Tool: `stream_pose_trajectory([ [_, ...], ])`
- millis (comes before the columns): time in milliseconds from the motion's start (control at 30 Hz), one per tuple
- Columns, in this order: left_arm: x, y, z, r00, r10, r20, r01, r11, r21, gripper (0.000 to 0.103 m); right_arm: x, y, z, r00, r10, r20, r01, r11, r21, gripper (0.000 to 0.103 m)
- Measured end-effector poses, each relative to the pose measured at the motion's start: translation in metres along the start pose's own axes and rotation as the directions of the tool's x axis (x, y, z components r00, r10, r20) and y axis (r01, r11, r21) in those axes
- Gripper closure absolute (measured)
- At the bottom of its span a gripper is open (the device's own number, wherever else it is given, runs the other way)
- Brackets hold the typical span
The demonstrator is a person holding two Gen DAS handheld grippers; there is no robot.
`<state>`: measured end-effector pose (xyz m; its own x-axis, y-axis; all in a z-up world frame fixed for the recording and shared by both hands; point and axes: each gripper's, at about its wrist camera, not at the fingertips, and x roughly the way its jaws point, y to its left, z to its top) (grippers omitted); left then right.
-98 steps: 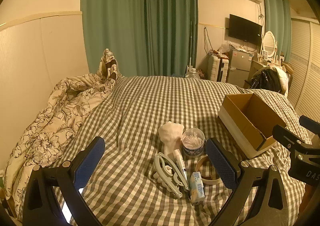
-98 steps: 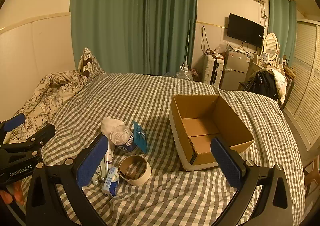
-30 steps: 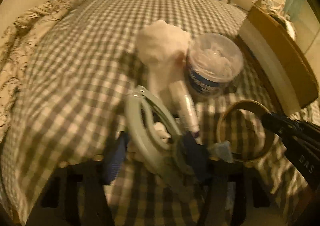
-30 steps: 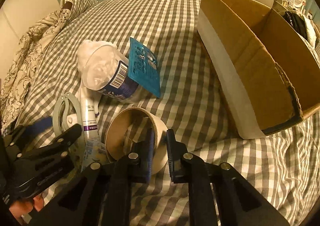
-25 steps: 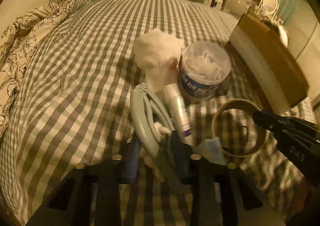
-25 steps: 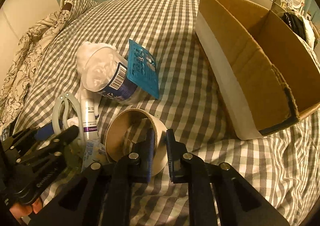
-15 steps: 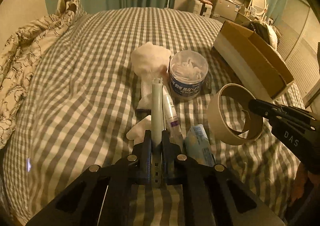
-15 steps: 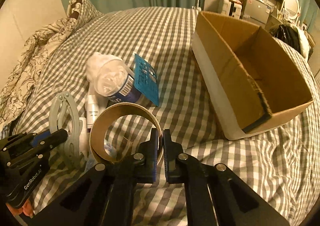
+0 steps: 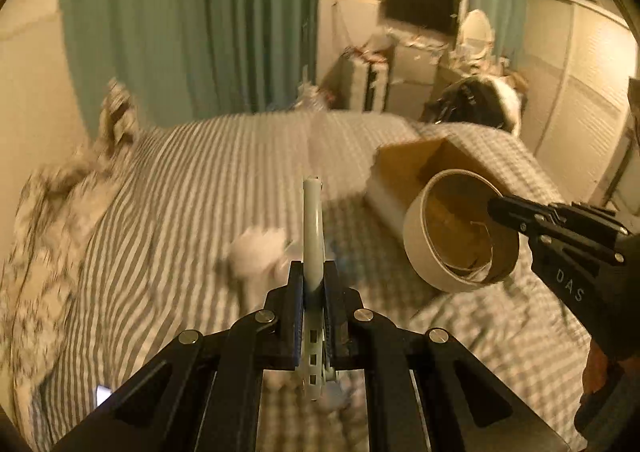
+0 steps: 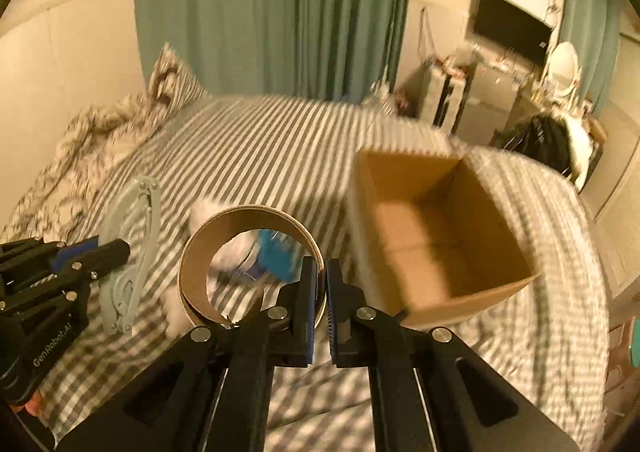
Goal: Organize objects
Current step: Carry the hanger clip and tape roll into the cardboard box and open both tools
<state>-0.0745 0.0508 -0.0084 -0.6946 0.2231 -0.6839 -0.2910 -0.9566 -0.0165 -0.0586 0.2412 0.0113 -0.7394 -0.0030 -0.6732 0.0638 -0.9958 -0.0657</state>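
Observation:
My left gripper (image 9: pixel 312 272) is shut on a pale green folding hanger (image 9: pixel 313 224) and holds it edge-on above the checked bed; the hanger also shows in the right wrist view (image 10: pixel 132 248). My right gripper (image 10: pixel 322 272) is shut on the rim of a tape roll (image 10: pixel 224 244) and holds it in the air; the roll also shows in the left wrist view (image 9: pixel 444 236). An open cardboard box (image 10: pixel 432 228) stands on the bed to the right of the roll. A white sock (image 9: pixel 256 252) and a blue-labelled tub (image 10: pixel 272 252) lie below, blurred.
The checked bedspread (image 9: pixel 192 188) covers the bed, with a floral quilt (image 9: pixel 44 228) bunched at the left. Green curtains (image 10: pixel 272 12) hang behind. A TV (image 10: pixel 512 32), cabinets and a chair with clothes (image 10: pixel 552 140) stand at the back right.
Both grippers have lifted their objects off the bed and tilted up. The tape roll has moved right toward the box. The hanger has risen with the left gripper.

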Motion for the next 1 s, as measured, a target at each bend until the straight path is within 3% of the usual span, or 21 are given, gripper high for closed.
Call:
stream_pose_trajectory([
  [200,0.025,-0.057,0.051,0.995,-0.094,0.022,0.093,0.993,0.073,0.095,-0.006,-0.069,0.037,0.995,-0.092,0.037,0.089,0.993,0.072,0.099],
  [400,0.078,-0.116,0.082,0.987,-0.161,-0.018,0.161,0.976,0.147,0.095,0.029,-0.131,0.042,0.987,-0.158,-0.014,0.158,0.977,0.142,0.099],
  [667,0.154,-0.151,0.082,0.980,-0.156,-0.121,0.178,0.964,0.197,0.095,0.089,-0.183,0.013,0.982,-0.147,-0.119,0.171,0.961,0.218,0.098],
  [833,0.159,-0.151,0.071,0.976,-0.169,-0.137,0.193,0.963,0.187,0.091,0.094,-0.185,0.006,0.987,-0.109,-0.115,0.135,0.959,0.250,0.091],
  [900,0.153,-0.148,0.070,0.978,-0.166,-0.130,0.189,0.963,0.191,0.082,0.087,-0.182,0.007,0.990,-0.109,-0.094,0.130,0.958,0.254,0.080],
  [967,0.141,-0.146,0.071,0.984,-0.145,-0.108,0.164,0.967,0.195,0.044,0.076,-0.181,0.010,0.989,-0.128,-0.070,0.142,0.957,0.254,0.052],
  [1000,0.132,-0.142,0.073,0.988,-0.134,-0.082,0.148,0.970,0.191,0.037,0.072,-0.181,0.012,0.989,-0.134,-0.060,0.145,0.956,0.255,0.049],
])
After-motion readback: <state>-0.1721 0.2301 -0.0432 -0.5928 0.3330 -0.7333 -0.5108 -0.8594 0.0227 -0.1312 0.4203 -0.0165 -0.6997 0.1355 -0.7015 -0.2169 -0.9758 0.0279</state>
